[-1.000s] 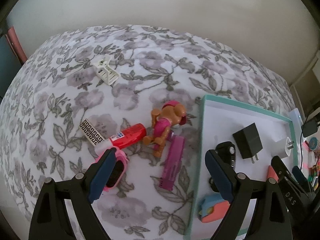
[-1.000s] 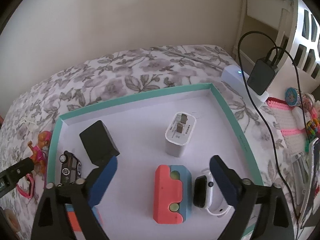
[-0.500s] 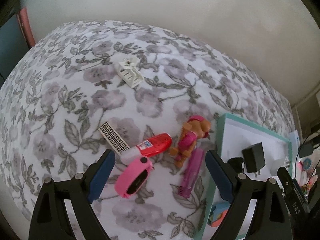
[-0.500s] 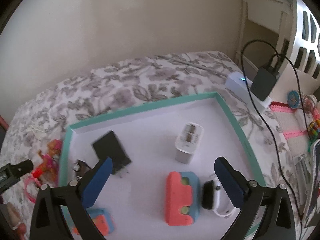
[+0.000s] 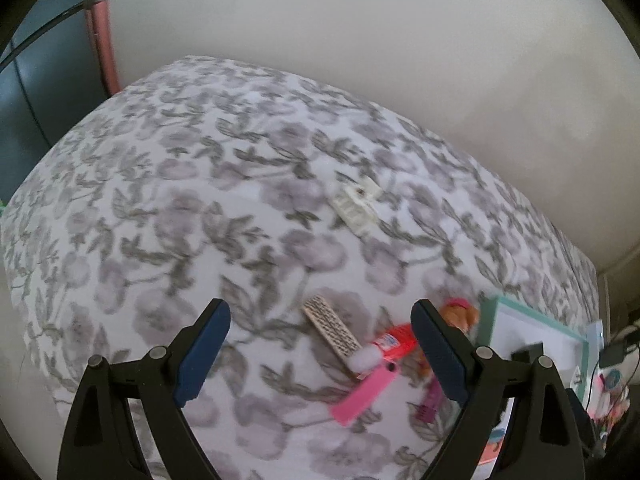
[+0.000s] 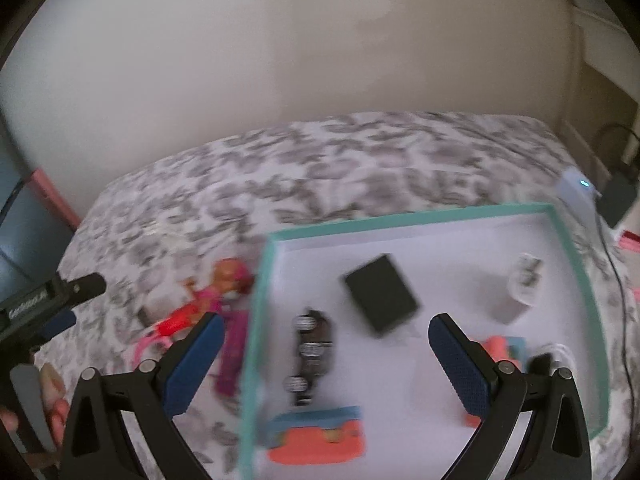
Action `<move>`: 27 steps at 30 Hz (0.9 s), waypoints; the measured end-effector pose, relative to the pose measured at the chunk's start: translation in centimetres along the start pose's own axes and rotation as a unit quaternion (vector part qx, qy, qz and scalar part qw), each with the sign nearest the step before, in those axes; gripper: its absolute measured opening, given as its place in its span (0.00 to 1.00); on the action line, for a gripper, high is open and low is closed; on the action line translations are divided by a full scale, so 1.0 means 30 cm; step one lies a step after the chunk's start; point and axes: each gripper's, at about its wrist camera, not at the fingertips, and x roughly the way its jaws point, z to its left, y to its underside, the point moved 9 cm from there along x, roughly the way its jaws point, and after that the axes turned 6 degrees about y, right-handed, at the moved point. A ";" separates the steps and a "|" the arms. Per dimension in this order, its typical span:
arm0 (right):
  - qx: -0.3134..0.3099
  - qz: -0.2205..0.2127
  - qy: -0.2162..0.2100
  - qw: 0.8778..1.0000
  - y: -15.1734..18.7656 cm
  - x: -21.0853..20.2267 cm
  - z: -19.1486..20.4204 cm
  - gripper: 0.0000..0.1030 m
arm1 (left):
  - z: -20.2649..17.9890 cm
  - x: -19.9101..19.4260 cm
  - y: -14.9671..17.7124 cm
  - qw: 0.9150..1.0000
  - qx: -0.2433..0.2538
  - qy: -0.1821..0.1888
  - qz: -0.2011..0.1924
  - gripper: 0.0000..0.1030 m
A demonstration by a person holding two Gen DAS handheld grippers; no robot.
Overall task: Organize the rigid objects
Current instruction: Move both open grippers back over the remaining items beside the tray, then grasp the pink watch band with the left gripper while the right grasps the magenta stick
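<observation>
On the floral bedspread lie a red tube [image 5: 394, 346], a pink watch [image 5: 364, 396], a patterned strip [image 5: 332, 332], a toy dog [image 5: 460, 316], a purple piece [image 5: 430, 400] and, farther off, a white clip [image 5: 356, 208]. My left gripper [image 5: 320, 354] hangs open above the strip, holding nothing. My right gripper [image 6: 326, 364] is open over the left side of the teal box [image 6: 400, 220]. The box holds a black charger [image 6: 380, 298], a toy car [image 6: 312, 350], a white charger [image 6: 524, 288], a coral-and-blue block [image 6: 320, 436] and a white watch [image 6: 548, 356].
A wall runs behind the bed. A white power strip [image 6: 576, 188] with a black plug [image 6: 618, 196] and cable sits past the box's right corner. The left tool [image 6: 40, 304] and a person's hand [image 6: 48, 400] show at the right wrist view's left edge.
Both grippers moved left and rose a little, staying open. The left one left the box edge for open bedspread. In the right view the box slid right and the bedspread toys appeared.
</observation>
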 end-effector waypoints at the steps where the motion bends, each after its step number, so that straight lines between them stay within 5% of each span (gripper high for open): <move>1: -0.005 -0.002 -0.004 1.000 0.000 -0.002 0.024 1.00 | 0.018 -0.006 -0.006 1.000 -0.004 -0.002 -0.003 0.89; 7: -0.035 0.004 -0.033 0.999 0.014 0.007 0.157 1.00 | 0.113 -0.018 -0.021 1.000 -0.022 -0.020 -0.004 0.89; 15: -0.076 0.038 -0.053 0.995 0.082 0.065 0.286 0.98 | 0.108 0.055 0.047 0.998 -0.007 -0.022 0.050 0.89; 27: -0.088 0.074 -0.057 0.992 0.137 0.127 0.311 0.62 | 0.001 0.134 0.166 0.990 0.027 0.028 0.137 0.89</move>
